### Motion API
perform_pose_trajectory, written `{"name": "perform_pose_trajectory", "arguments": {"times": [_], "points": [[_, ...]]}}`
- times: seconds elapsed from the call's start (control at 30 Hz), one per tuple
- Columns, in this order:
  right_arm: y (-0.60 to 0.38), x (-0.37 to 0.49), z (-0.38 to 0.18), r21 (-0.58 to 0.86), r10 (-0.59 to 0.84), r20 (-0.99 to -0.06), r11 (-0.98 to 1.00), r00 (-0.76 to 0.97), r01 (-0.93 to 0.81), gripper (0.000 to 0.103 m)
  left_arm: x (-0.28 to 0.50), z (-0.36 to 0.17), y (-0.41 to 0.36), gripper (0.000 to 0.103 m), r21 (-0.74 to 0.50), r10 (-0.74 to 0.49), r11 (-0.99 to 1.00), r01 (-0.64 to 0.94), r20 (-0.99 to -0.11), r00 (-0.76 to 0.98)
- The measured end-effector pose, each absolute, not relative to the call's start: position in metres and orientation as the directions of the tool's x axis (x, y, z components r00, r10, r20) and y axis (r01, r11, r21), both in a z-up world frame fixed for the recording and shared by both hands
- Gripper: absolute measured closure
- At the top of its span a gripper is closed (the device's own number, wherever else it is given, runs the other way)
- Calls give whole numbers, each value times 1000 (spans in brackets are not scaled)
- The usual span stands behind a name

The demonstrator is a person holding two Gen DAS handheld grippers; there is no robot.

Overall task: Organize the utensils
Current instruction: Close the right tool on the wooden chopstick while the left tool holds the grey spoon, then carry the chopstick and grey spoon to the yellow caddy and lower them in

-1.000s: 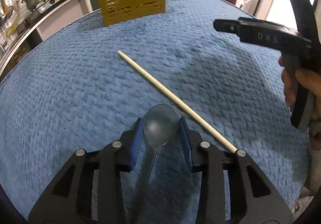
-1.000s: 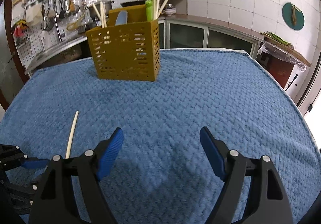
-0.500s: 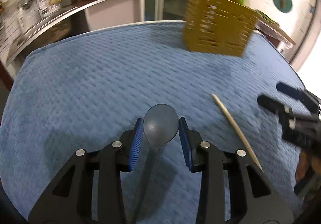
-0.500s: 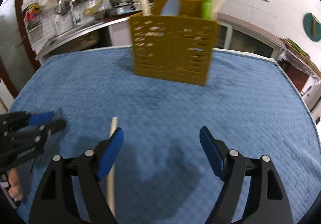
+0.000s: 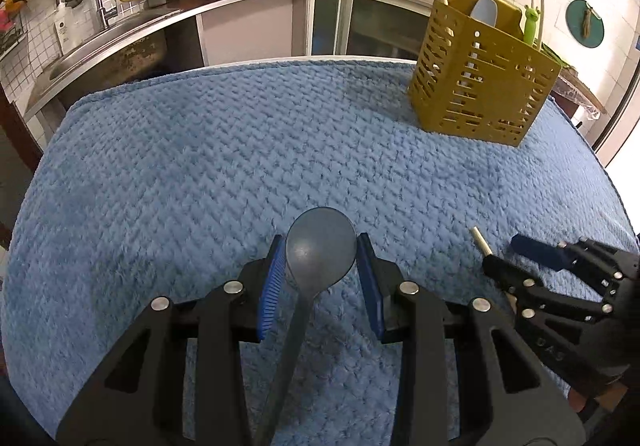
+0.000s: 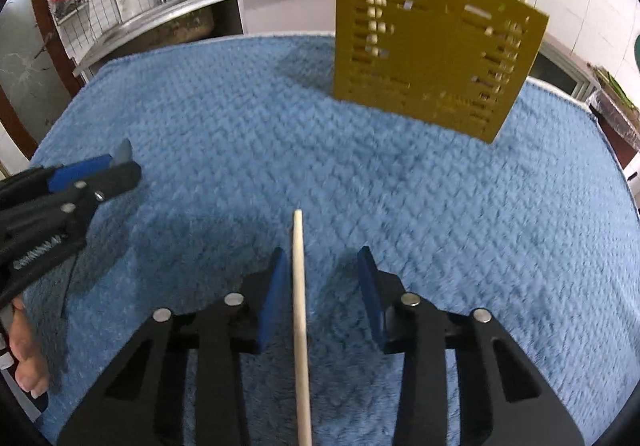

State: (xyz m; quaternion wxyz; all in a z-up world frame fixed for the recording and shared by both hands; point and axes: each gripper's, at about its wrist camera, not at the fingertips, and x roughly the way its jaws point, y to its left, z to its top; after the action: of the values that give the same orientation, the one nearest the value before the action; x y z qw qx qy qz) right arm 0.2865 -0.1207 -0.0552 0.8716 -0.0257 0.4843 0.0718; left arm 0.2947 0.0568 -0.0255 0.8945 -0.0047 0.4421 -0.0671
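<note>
My left gripper (image 5: 321, 260) is shut on a dark grey spoon (image 5: 320, 246), bowl forward, held above the blue towel (image 5: 200, 166). My right gripper (image 6: 323, 278) is open, its jaws either side of a pale wooden chopstick (image 6: 299, 286) lying on the towel; the chopstick lies close to the left pad. In the left wrist view the right gripper (image 5: 516, 258) sits at the right over the chopstick tip (image 5: 480, 240). The yellow slotted utensil holder (image 5: 480, 82) stands at the far right with chopsticks and a spoon in it; it also shows in the right wrist view (image 6: 432, 58).
A kitchen counter with sink, pot and hanging tools (image 5: 160, 6) runs behind the table. The towel covers the whole tabletop, with its edges at the left (image 5: 24, 206) and right. The left gripper shows at the left of the right wrist view (image 6: 80, 182).
The left gripper swung left with the spoon, so the holder shifted right in its view. The right gripper moved down over the chopstick and narrowed its jaws around it.
</note>
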Motion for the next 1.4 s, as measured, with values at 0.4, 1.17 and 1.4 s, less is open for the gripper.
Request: {"name": "perform_pose_trajectory", "arguments": {"times": [0.4,1.17,1.4], "points": [[-130,294,-49,100,168,-860,981,481,-164,97,295,-4,47,68,-124,-182,983,136,-772,609],[-253,262,53,295,246,-503,950,829,-103,97,285,64,-7,68,-250,-358,934,256,-651,669],[-270,273,103,263,203,-385,959,900,-104,97,308,105,-22,68,-260,-388,921,288,-588,709]]}}
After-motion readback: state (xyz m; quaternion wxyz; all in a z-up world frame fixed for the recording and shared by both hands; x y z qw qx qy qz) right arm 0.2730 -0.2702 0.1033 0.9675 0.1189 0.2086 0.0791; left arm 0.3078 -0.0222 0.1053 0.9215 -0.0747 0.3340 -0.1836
